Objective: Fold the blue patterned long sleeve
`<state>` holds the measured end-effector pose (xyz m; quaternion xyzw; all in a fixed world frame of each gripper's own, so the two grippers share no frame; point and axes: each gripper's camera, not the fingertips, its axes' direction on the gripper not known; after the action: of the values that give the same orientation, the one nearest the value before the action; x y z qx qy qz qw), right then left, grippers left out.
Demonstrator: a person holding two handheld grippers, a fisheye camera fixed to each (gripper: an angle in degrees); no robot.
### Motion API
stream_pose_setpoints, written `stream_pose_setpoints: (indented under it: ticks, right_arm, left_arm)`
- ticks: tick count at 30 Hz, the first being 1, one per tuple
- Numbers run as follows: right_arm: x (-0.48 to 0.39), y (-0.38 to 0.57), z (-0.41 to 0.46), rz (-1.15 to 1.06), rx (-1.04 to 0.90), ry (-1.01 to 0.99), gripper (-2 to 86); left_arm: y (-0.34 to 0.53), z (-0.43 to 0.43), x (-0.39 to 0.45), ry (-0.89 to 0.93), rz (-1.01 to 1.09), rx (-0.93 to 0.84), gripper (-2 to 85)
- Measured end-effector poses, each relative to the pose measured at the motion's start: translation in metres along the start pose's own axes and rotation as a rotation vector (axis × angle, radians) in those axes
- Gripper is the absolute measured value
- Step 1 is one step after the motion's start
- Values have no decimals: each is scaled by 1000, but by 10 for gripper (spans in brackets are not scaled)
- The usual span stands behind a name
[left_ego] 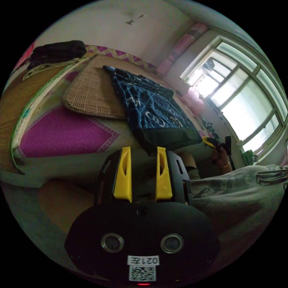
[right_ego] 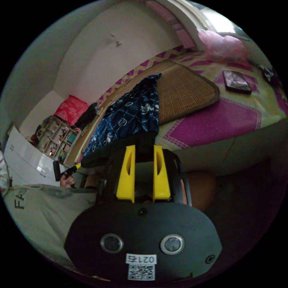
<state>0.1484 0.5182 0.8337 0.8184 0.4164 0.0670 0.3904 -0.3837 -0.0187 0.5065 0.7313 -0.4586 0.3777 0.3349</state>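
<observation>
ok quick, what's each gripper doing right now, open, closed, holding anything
Left gripper: open, jaws apart, holding nothing, just short of the blue patterned long sleeve.
Right gripper: open, jaws apart, holding nothing, at the garment's dark hem.

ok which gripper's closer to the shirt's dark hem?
Right, marginally. The right gripper reaches the dark hem; the left gripper sits just short of it. Both open.

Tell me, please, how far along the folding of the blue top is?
Done: the blue top lies spread on the bed, partly over the woven mat, its dark hem toward the person; no fold shows. In hand: nothing; the left gripper and right gripper are open near the hem, gripping no cloth. Left: all the folding, apparently.
</observation>
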Motion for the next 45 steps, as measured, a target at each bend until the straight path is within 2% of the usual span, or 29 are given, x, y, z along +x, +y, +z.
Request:
stream_pose_setpoints:
  ticks: [4, 7, 12, 16, 21, 25, 30, 34, 38, 42, 45]
  right_arm:
    - [13, -21, -7, 45, 6, -9, 88]
    - [20, -41, -12, 53, -17, -40, 83]
    - [40, -67, -21, 83, -43, -62, 38]
    - [63, -84, -42, 111, -31, -172, 15]
    - [79, -115, -73, 82, -1, -352, 8]
    - [70, -177, -94, -5, 24, -486, 6]
    - [51, -297, -95, -103, 43, -530, 6]
    - [37, -427, -46, -149, 6, -516, 7]
    - [51, -552, 42, -75, -42, -455, 10]
    - [84, -632, 124, 19, -62, -446, 16]
    - [111, -670, 192, 78, -82, -358, 31]
  left_arm:
    - [-25, 0, -5, 28, -12, 24, 111]
    - [-45, 4, -10, 117, -26, 11, 103]
    - [-78, 11, -21, 57, -56, -5, 13]
    - [-102, 1, -38, 111, -37, -2, -5]
    - [-145, -20, -52, 265, 7, 59, -8]
    - [-213, -49, -51, 294, 101, 125, -8]
    - [-327, -71, -71, 295, 123, 209, -9]
    - [-456, -50, -104, 234, 101, 241, -9]
    - [-584, 15, -162, 228, 17, 220, -9]
    - [-669, 93, -223, 172, -99, 159, -8]
    - [-708, 160, -268, 161, -168, 93, -7]
